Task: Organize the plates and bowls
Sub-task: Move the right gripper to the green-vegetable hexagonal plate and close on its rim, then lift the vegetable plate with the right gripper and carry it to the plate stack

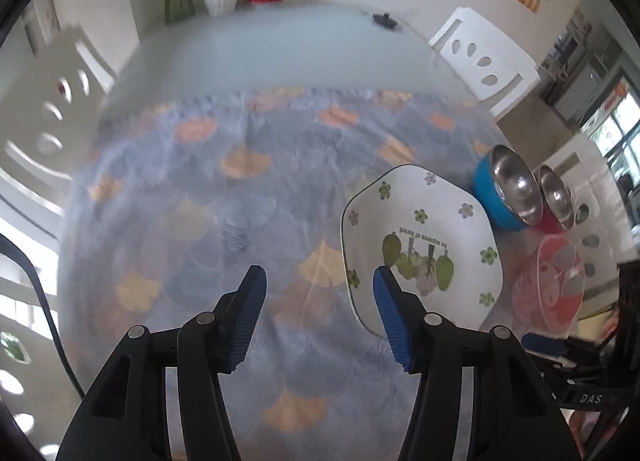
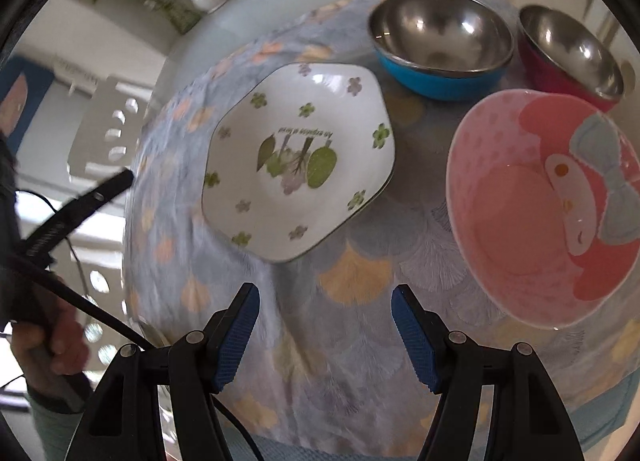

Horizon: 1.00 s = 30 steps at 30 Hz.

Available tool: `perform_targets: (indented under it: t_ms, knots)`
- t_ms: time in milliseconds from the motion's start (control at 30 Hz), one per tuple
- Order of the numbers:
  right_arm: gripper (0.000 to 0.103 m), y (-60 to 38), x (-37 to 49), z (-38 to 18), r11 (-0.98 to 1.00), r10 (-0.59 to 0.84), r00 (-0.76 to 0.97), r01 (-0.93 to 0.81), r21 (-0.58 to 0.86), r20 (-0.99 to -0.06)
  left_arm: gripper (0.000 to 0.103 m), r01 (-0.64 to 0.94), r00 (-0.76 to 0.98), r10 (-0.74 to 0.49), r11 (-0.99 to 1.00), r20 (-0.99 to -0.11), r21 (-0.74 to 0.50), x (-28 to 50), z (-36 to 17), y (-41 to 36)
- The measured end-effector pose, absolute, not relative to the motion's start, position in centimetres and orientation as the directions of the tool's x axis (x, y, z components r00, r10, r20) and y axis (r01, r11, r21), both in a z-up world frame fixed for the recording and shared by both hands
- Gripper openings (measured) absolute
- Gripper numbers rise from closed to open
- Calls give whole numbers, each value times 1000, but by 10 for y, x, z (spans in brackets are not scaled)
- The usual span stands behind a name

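White flowered plate lies left of the pink bowl on the cloth, both grippers hovering apart and empty; approach its near rim low and square.

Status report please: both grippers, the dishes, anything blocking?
Left gripper open, empty. Right gripper open, empty. White plate, pink bowl, two steel bowls unstacked. Nothing blocking.

My right gripper hangs open over the patterned cloth, nothing between the pads. White plate just ahead-left, pink bowl ahead-right, blue bowl and red bowl beyond.
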State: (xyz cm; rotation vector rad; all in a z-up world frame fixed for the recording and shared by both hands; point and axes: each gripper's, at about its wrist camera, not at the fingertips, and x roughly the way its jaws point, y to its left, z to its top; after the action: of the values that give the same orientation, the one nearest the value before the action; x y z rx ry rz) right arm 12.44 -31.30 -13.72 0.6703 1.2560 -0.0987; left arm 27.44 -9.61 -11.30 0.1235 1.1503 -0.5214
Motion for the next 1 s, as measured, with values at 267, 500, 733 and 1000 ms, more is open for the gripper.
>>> perform_targets:
  t_ms: [267, 500, 733, 1000]
  knots:
    - [66, -320, 143, -158, 726, 325, 334, 511, 460, -885, 53, 474, 204, -344, 854, -917, -215, 300, -152, -118]
    - [59, -313, 168, -159, 758, 215, 344, 532, 378, -914, 34, 490, 90, -404, 814, -910, -313, 316, -181, -149]
    - [35, -313, 183, -190, 759, 222, 291, 547, 353, -930, 24, 475, 67, -420, 811, -905, -341, 327, -195, -160]
    - [38, -294, 210, -186, 902, 131, 271, 366, 228, -954, 15, 372, 101, -421, 856, -901, -359, 324, -196, -123]
